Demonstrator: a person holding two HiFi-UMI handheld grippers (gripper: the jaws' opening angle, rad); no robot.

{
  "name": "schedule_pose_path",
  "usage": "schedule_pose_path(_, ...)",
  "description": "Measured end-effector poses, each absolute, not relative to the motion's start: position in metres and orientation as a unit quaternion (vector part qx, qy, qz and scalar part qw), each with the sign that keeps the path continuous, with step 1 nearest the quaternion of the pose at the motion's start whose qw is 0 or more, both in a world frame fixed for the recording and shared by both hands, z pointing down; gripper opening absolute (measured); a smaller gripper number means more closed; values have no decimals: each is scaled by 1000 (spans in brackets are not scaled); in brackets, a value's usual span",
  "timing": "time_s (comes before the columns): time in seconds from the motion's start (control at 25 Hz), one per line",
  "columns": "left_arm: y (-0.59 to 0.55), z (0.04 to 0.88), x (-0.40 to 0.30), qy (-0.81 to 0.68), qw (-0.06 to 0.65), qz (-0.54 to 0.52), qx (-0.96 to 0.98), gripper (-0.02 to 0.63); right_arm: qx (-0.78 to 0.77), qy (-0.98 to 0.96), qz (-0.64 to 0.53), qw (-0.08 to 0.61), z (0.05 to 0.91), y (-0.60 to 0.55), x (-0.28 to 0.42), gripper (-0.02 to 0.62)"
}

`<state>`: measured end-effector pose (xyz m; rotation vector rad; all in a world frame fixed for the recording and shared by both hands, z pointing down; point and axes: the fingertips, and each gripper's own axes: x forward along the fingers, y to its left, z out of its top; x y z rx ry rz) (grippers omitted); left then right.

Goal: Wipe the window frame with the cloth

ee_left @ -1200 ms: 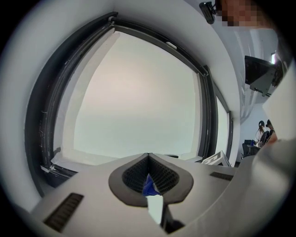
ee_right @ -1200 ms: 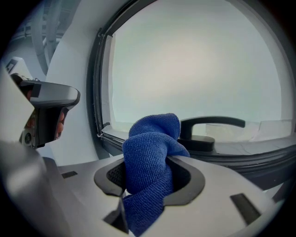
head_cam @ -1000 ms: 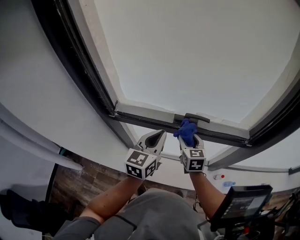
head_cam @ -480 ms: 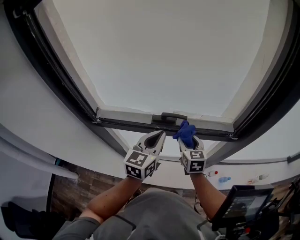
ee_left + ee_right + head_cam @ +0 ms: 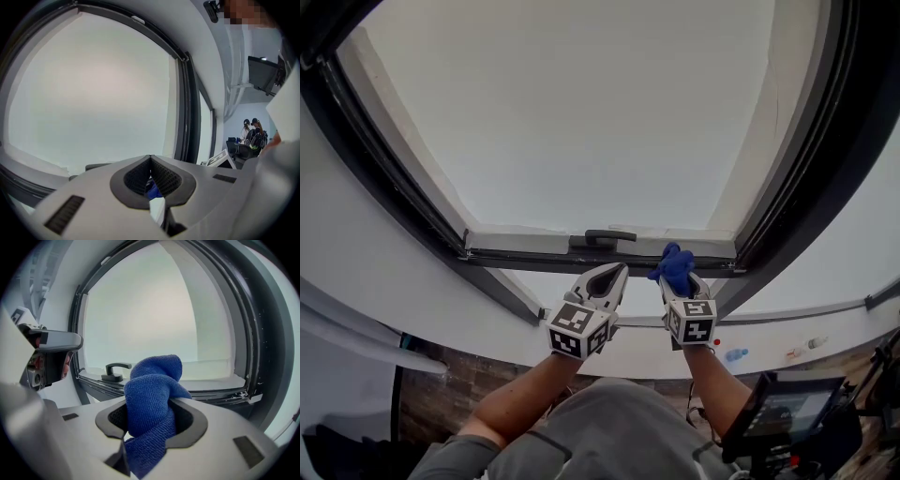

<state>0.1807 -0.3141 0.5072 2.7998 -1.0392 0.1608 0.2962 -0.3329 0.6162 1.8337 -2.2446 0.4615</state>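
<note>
A dark handle (image 5: 600, 236) is mounted on the window frame's (image 5: 516, 255) lower rail; wood floor (image 5: 455, 384) is seen below.

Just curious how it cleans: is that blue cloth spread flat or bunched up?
Bunched up. The blue cloth is a crumpled wad pinched in the jaws of the right gripper, its rounded end poking out.

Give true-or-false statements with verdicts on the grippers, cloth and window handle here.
1. The right gripper is shut on the blue cloth. True.
2. The left gripper grips a second cloth. False: its jaws are together, holding nothing.
3. In the head view, the window handle sits on the lower frame rail, left of the cloth. True.
4. The cloth hangs over the window handle. False: it sits in the right gripper, apart from the handle.
</note>
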Motion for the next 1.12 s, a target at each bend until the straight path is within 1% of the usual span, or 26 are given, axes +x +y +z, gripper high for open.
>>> schedule_pose_path(0.24,-314,508,210,-335,78,49,938,6,638,-745,158,111,619,-325,337,199)
schedule_pose_path(0.8,-305,519,260,-307,83,66,946,7,684,-701,172,101,622,-307,427,199)
schedule_pose_path(1.12,-302,517,278,-296,83,68,949,7,687,-695,184,105,622,-304,435,199)
